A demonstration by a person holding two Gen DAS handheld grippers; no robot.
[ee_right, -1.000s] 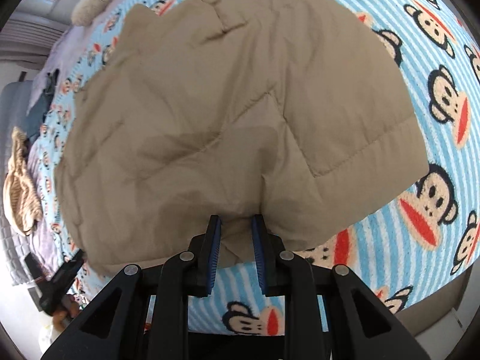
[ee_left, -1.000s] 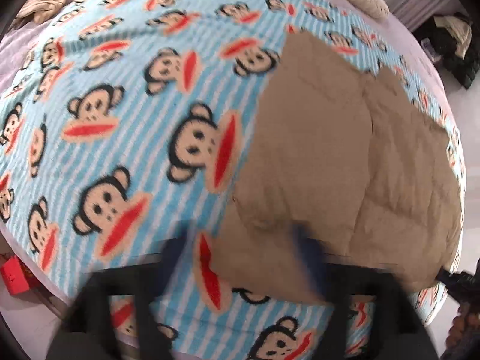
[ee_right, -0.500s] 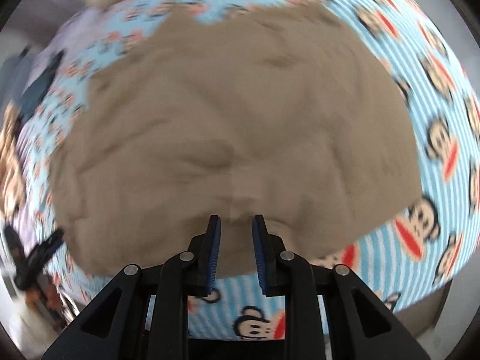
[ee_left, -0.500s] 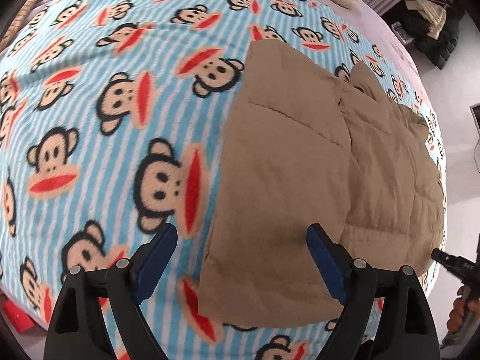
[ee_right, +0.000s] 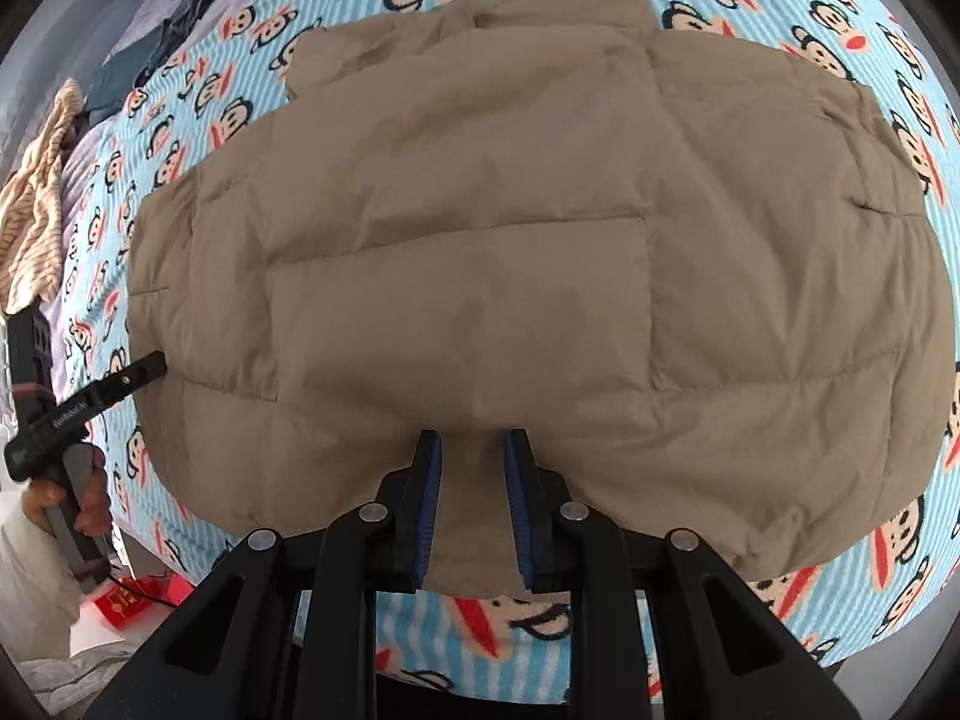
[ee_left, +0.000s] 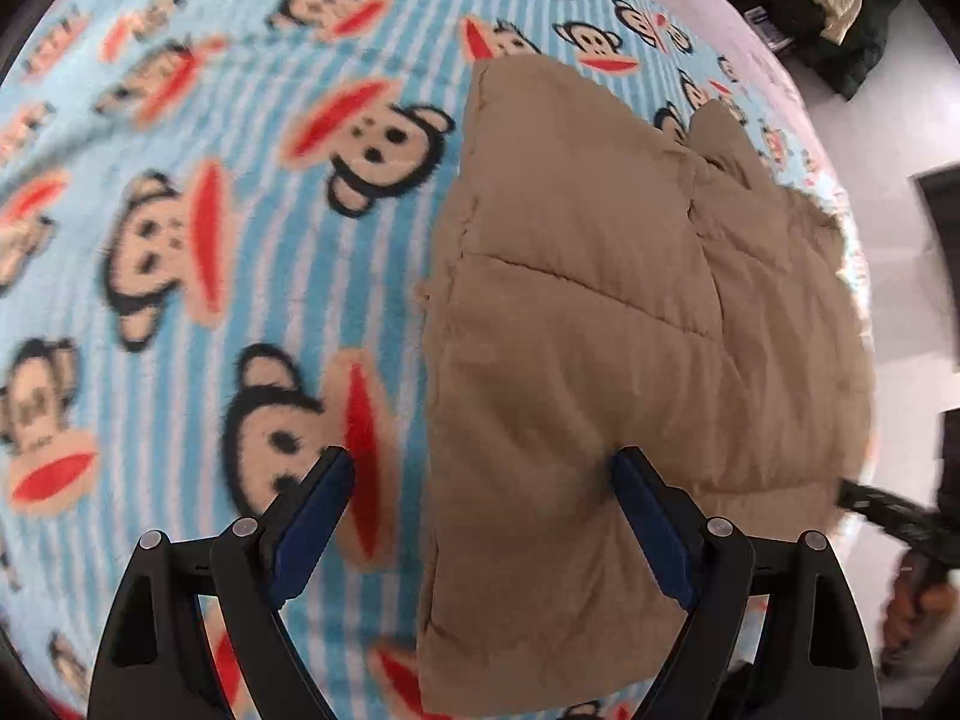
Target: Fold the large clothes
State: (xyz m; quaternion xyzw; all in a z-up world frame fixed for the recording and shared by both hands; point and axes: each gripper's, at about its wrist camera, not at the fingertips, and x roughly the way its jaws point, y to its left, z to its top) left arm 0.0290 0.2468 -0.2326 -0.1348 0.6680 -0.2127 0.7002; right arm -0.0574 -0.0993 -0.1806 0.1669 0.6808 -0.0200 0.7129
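A tan quilted puffer jacket [ee_right: 510,240] lies folded flat on a blue striped monkey-print blanket [ee_right: 888,18]. My right gripper [ee_right: 472,450] is shut on the jacket's near hem, with the tan fabric pinched between its blue pads. My left gripper [ee_left: 480,468] is open wide and holds nothing. It straddles the jacket's [ee_left: 600,330] left edge, one finger over the blanket [ee_left: 180,180], the other over the jacket. The left gripper also shows at the left of the right wrist view [ee_right: 144,369].
A striped beige garment [ee_right: 36,180] and dark blue clothes [ee_right: 174,30] lie at the bed's far left side. A dark pile of clothes [ee_left: 822,6] sits beyond the bed. Red items [ee_right: 132,600] lie on the floor below the bed edge.
My left gripper has come closer to the jacket's left edge, still open. My right gripper stayed shut on the hem while its view swung, and the jacket now lies flatter.
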